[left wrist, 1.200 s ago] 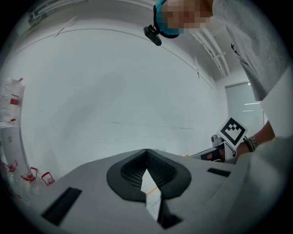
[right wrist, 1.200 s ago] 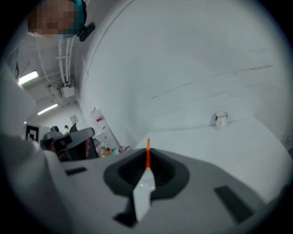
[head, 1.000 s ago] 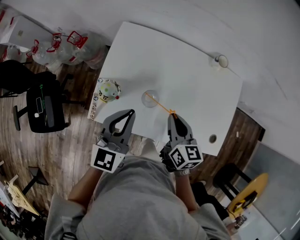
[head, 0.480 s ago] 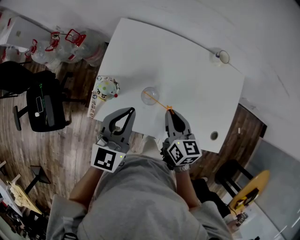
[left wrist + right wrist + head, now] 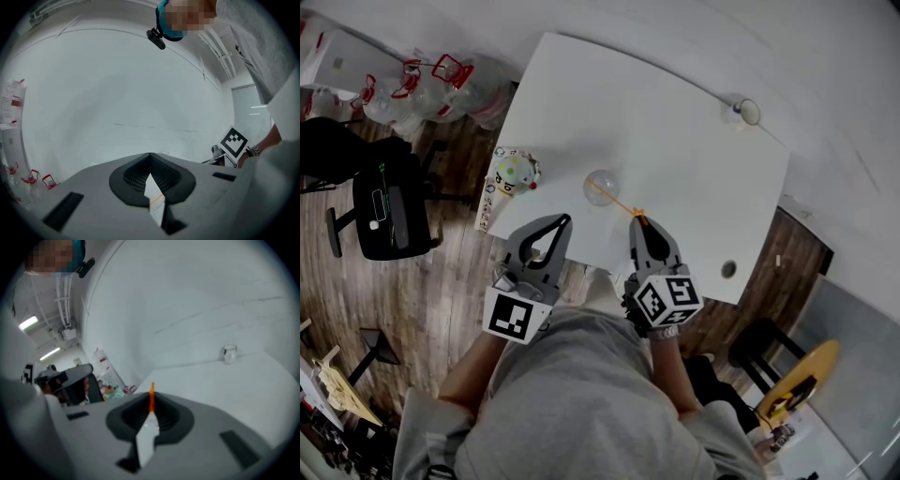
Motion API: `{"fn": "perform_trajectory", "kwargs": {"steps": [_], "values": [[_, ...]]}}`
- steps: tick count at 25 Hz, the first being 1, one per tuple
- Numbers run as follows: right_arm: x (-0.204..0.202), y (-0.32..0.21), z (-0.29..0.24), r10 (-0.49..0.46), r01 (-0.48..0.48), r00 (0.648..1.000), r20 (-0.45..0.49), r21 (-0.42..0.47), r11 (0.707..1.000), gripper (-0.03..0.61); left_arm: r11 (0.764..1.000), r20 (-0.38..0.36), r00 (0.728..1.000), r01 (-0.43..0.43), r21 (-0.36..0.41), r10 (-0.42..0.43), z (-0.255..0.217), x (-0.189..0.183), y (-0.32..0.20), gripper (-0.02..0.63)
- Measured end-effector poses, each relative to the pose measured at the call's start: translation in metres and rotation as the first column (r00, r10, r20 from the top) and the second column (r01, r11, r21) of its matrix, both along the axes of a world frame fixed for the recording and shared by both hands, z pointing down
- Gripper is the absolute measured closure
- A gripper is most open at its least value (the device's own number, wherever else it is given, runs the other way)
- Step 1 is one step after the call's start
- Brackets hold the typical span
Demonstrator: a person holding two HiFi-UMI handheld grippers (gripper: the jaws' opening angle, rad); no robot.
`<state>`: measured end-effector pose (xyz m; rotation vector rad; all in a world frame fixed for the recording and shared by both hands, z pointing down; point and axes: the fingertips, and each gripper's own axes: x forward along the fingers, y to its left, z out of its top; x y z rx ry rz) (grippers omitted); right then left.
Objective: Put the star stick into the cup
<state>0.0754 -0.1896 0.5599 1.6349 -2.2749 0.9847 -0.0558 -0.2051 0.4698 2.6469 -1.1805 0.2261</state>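
Barely shifting near the cup, the right gripper is clamping the star stick, whose far end is apparently dipping into the cup; only release is remaining. Left gripper is waiting, jaws together, empty.

White worktop carries a clear cup toward its near side, a small glass jar at the far right corner and a spotted round toy at its left edge, all well apart.
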Motion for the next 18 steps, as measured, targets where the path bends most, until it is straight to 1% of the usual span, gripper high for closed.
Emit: {"fn": "perform_trajectory", "kwargs": {"steps": [8,12,18], "values": [[0.007,0.004,0.007,0.032,-0.033,0.999,-0.025,-0.034,0.999,0.534,1.000,-0.005,1.000,-0.013,0.017,0.013,-0.004,0.004,0.004,0.584],[0.009,0.007,0.010,0.051,-0.052,0.999,-0.013,-0.051,0.997,0.532,1.000,-0.003,1.000,-0.016,0.010,0.016,-0.003,0.004,0.008,0.584],[0.009,0.009,0.013,0.039,-0.041,0.999,-0.034,-0.067,0.997,0.532,1.000,0.001,1.000,-0.018,0.001,0.018,-0.002,0.003,0.013,0.584]]}}
